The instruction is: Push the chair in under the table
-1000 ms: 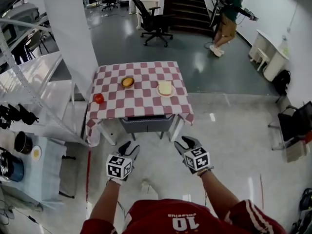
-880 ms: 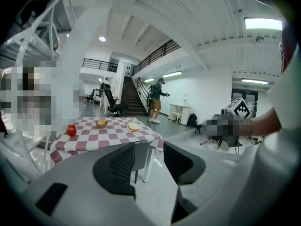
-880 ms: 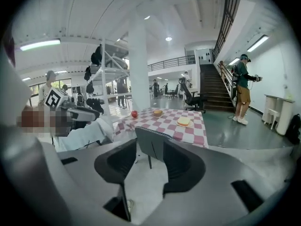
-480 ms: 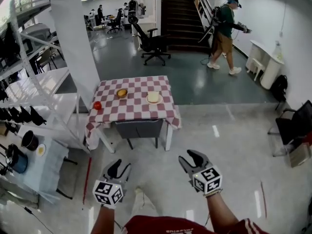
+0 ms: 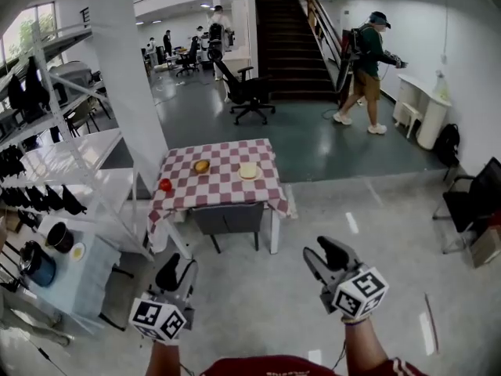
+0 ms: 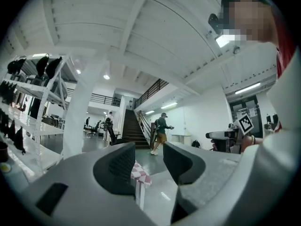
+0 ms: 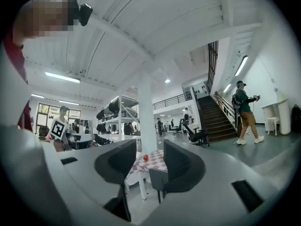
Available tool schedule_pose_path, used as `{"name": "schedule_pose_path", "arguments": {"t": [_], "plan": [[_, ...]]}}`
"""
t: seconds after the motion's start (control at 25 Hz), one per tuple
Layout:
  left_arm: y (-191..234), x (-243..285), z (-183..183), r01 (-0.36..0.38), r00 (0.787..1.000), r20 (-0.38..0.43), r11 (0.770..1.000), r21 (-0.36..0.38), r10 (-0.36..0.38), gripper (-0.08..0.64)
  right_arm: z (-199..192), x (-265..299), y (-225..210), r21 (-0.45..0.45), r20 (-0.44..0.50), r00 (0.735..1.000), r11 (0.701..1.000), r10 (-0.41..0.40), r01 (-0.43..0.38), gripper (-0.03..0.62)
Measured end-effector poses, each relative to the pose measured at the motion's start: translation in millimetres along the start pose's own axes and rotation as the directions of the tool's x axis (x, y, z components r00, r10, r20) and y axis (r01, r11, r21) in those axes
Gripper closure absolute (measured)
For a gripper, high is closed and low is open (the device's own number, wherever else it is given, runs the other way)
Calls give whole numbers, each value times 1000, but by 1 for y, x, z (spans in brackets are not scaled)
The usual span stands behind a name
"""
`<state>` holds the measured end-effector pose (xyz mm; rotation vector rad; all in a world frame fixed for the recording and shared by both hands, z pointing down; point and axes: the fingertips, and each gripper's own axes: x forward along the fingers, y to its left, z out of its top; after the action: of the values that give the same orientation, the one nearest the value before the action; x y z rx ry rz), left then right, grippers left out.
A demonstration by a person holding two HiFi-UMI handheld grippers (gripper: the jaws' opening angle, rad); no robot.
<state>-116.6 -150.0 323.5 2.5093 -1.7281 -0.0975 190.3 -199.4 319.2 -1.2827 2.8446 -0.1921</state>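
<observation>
Lower left, left gripper (image 5: 180, 264): jaws spread, nothing between them. Lower right, right gripper (image 5: 321, 250): same, spread and empty. Both are well apart from the grey chair (image 5: 228, 217) at frame centre, its back at the near edge of the checkered table (image 5: 221, 188). Upper right, a person (image 5: 368, 61) beside the stairs (image 5: 286, 37).

No word, number or brand name can be read anywhere. The only printed marks are black-and-white square patterns. One is on the left cube (image 5: 159, 319) behind the left claw (image 5: 178, 266), and one is on the right cube (image 5: 360, 291) behind the right claw (image 5: 319, 251). They are blocky code squares, not letters. Each gripper view also shows such a square, small, on the opposite cube. A strip of pale print on the red shirt (image 5: 258, 366), at the bottom edge of the head view, is cut off and too small to make out.
</observation>
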Motion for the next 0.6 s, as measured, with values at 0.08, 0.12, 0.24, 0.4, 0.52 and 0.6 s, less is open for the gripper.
{"name": "schedule_pose_path", "arguments": {"t": [0.08, 0.12, 0.24, 0.4, 0.52, 0.6], "plan": [[11, -6, 11, -6, 999, 36, 997, -76, 9, 379, 15, -3, 8, -17, 21, 999, 1000, -24, 25, 424], [17, -9, 16, -6, 999, 51, 994, -110, 12, 379, 21, -2, 12, -23, 29, 999, 999, -36, 36, 425], [31, -21, 27, -17, 997, 79, 991, -131, 28, 390, 31, 5, 28, -51, 49, 997, 997, -53, 56, 439], [38, -39, 40, -38, 995, 90, 997, -73, 44, 430, 41, 16, 52, -65, 80, 995, 996, -52, 57, 455], [33, -48, 44, -27, 996, 81, 999, -20, 28, 474, 43, 19, 66, -71, 89, 995, 996, -53, 59, 472], [28, -51, 45, -16, 997, 78, 1000, 3, 15, 496, 43, 20, 72, -79, 88, 994, 995, -59, 66, 486]]}}
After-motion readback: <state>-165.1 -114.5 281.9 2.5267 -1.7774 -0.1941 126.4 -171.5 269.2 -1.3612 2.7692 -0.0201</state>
